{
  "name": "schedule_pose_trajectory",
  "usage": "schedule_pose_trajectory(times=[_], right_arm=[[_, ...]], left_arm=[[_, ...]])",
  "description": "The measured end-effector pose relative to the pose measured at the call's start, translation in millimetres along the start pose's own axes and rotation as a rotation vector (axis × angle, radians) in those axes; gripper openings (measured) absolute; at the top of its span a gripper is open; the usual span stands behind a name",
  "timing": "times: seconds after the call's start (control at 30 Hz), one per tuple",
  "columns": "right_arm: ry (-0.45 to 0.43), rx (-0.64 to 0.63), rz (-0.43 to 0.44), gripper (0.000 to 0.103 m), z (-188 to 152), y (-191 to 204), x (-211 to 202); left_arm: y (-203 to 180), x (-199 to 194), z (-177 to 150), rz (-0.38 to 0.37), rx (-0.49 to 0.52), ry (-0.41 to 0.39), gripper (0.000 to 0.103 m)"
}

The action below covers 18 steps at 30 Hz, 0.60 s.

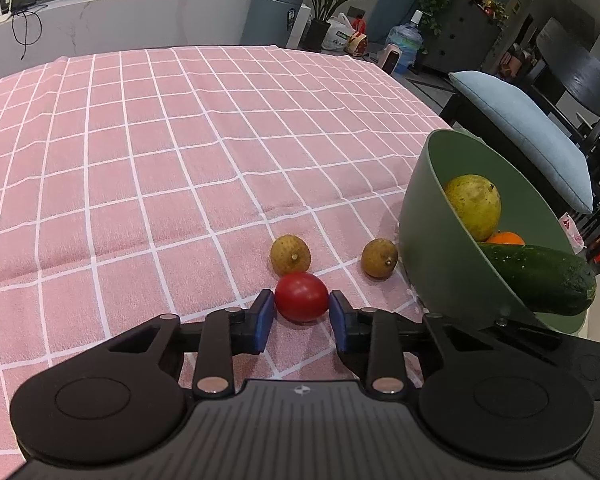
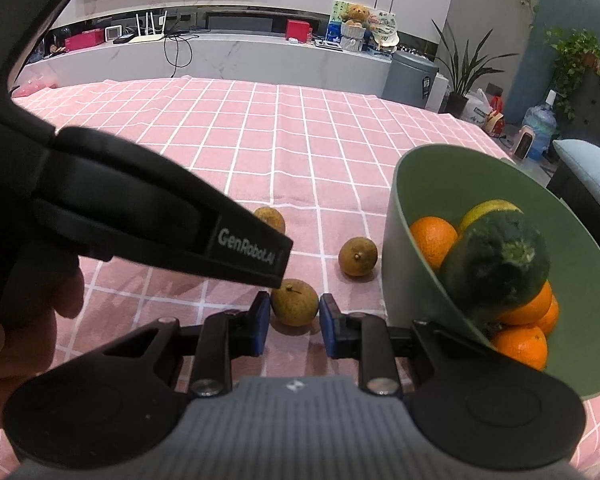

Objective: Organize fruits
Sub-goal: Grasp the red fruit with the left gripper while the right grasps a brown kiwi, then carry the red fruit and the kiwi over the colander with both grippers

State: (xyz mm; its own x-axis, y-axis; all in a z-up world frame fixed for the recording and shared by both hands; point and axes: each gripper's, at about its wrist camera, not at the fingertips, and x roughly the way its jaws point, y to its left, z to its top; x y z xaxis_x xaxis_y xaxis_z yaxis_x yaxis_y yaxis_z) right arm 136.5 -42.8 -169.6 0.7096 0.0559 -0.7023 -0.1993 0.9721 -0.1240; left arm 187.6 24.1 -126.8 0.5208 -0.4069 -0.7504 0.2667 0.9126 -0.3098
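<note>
My left gripper (image 1: 302, 307) is shut on a red tomato (image 1: 301, 297), low over the pink checked cloth. Two small brown-yellow fruits lie beyond it, one (image 1: 290, 255) just behind the tomato and one (image 1: 379, 258) beside the green bowl (image 1: 424, 216). The bowl holds a yellow pear (image 1: 473, 206), an orange (image 1: 505, 237) and a dark green cucumber (image 1: 540, 278) that sticks out over the rim. My right gripper (image 2: 294, 312) is closed around a brown-yellow fruit (image 2: 294, 302) on the cloth. Two more such fruits (image 2: 357, 257) (image 2: 270, 218) lie behind it. The bowl (image 2: 416, 208) stands to its right with several oranges (image 2: 432, 240) and the cucumber (image 2: 496, 262).
The left gripper's black body (image 2: 140, 204) crosses the right wrist view from the left, held by a hand (image 2: 28, 320). The table's right edge runs just behind the bowl, with a blue cushioned chair (image 1: 528, 128) beyond. A white counter (image 2: 220, 56) stands past the far table edge.
</note>
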Motion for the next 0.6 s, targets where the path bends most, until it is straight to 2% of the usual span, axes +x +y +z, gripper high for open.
schedule_pose_trajectory(times=[0.1, 0.17, 0.3, 0.4, 0.6], right_arm=[[0.007, 0.01, 0.008, 0.022, 0.8, -1.1, 1.1], [0.012, 0.016, 0.015, 0.022, 2.3, -1.6, 2.4], [0.025, 0.038, 0.032, 0.022, 4.6, -3.0, 3.7], [0.031, 0.051, 0.052, 0.022, 5.5, -6.9, 2.4], [0.04, 0.08, 0.106, 0.022, 6.7, -11.3, -11.8]], left_arm=[[-2.9, 0.4, -1.0, 0.007, 0.02, -0.004, 0.037], [-4.7, -0.4, -1.9, 0.006, 0.033, -0.005, 0.032], [-4.2, -2.3, -2.7, 0.012, 0.026, -0.006, 0.031], [-3.2, -8.2, -4.1, 0.019, -0.008, -0.014, 0.031], [4.5, -33.4, -7.6, -0.016, -0.102, -0.047, 0.031]])
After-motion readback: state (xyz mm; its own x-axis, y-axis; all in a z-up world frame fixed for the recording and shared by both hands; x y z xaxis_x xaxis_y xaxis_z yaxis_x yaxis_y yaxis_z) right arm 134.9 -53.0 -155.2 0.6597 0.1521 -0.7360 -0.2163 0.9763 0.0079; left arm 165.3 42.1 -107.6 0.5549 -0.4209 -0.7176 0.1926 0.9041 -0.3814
